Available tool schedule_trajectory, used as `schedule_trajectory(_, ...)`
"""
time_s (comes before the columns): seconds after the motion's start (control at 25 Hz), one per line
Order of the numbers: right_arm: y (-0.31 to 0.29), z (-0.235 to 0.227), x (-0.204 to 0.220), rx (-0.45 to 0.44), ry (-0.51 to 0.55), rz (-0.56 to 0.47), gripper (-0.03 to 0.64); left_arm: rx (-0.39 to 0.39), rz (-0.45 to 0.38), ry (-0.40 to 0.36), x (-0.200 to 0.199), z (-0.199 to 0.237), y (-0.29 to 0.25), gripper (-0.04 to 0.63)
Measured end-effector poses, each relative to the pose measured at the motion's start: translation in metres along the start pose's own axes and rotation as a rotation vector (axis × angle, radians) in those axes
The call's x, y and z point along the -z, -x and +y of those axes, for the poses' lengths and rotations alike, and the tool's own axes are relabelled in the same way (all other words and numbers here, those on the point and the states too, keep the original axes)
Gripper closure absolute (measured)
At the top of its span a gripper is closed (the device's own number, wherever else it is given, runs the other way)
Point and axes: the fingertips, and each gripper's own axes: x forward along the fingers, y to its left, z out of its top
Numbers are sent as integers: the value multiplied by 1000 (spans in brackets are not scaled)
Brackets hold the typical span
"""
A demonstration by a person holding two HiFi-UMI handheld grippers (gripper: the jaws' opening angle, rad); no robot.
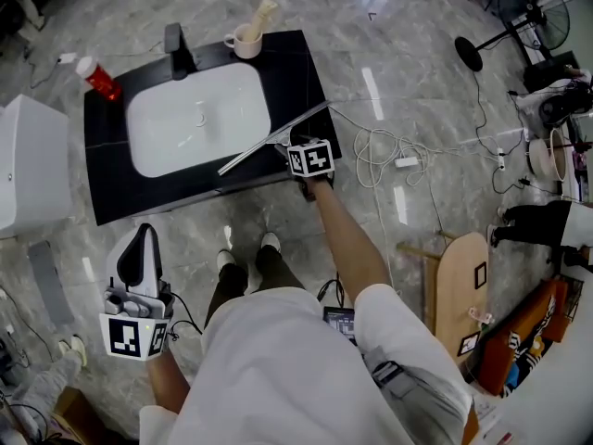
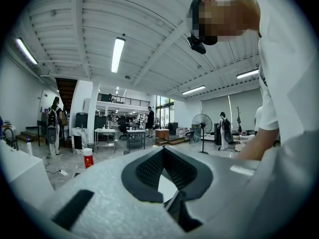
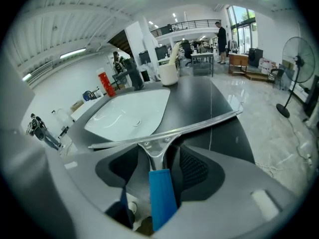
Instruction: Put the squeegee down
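Standing on a grey marbled floor (image 1: pixel 408 54) strewn with white cables (image 1: pixel 375 151), a black counter (image 1: pixel 296 72) holds 1 white sink (image 1: pixel 195 119), a black tap (image 1: pixel 176 49), a red bottle (image 1: pixel 97 77) and a cup (image 1: pixel 246 40); the squeegee (image 1: pixel 274 138), 1 long metal blade on a blue handle, lies across the counter's front right corner; the right gripper (image 3: pixel 162 153) has its jaws spread, the handle between them unpinched; the left gripper (image 1: pixel 142 235) has its jaws pressed together, empty.
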Motion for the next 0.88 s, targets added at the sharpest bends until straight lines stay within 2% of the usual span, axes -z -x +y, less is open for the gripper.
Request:
schedule_trajectory(0.16,36,18,-27,-37,37,-153,347,4,-4,-1,-2,-1,3,595)
schedule_trajectory(0.28,89,60,-59,-88,157,-345,407,10,-9,-3,-3,-2,4,595)
schedule_trajectory(0.52,223,151,-110,-188,298,-692,456,32,-27,1,-4,-5,0,595)
schedule_trajectory(0.72,299,204,-125,-239,391,-816,491,61,-35,3,-13,-10,1,595)
schedule_trajectory(0.88,325,231,-129,-258,442,-875,617,58,-41,3,-14,-8,7,595)
